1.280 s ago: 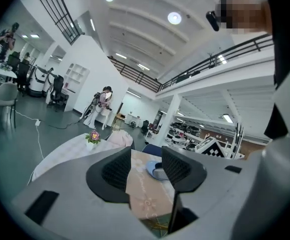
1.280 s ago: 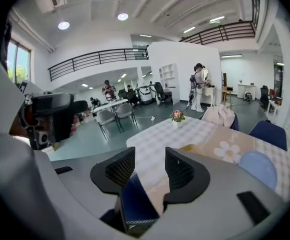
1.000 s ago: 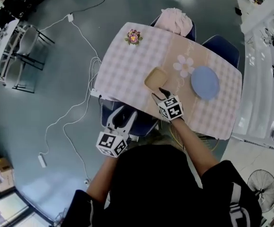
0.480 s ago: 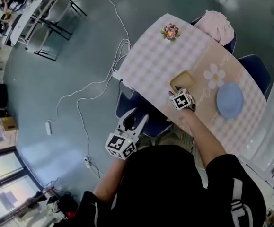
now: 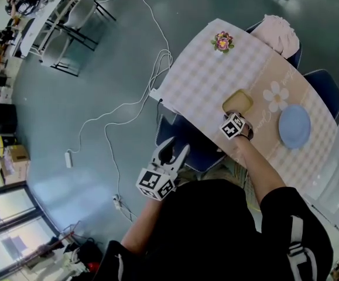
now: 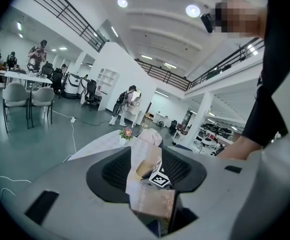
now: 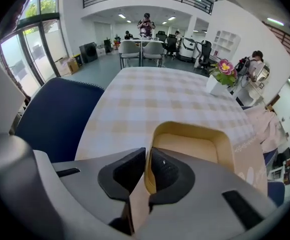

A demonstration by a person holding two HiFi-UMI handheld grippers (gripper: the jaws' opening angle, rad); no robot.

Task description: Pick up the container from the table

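The container (image 5: pixel 238 102) is a shallow tan square tray on the checked table (image 5: pixel 198 78), near its front edge. My right gripper (image 5: pixel 235 116) points steeply down at the tray's near side. In the right gripper view the near wall of the container (image 7: pixel 191 130) stands between the jaws, which are closing, and the pads of the right gripper (image 7: pixel 147 171) sit tight against it on both sides. My left gripper (image 5: pixel 170 151) hangs open off the table's front edge, above a blue chair, holding nothing. The left gripper view shows the container (image 6: pixel 143 168) far off between the wide jaws.
A blue plate (image 5: pixel 294 126) lies to the right of the tray on a beige runner. A small flower pot (image 5: pixel 222 41) stands at the table's far corner. Pink cloth (image 5: pixel 280 33) lies on a chair behind the table. A blue chair (image 5: pixel 187 142) is tucked under the front edge. White cables (image 5: pixel 122 107) cross the floor.
My right gripper dropped onto the tray's near wall and its jaws came together on it. The left gripper drifted a little forward, still open.
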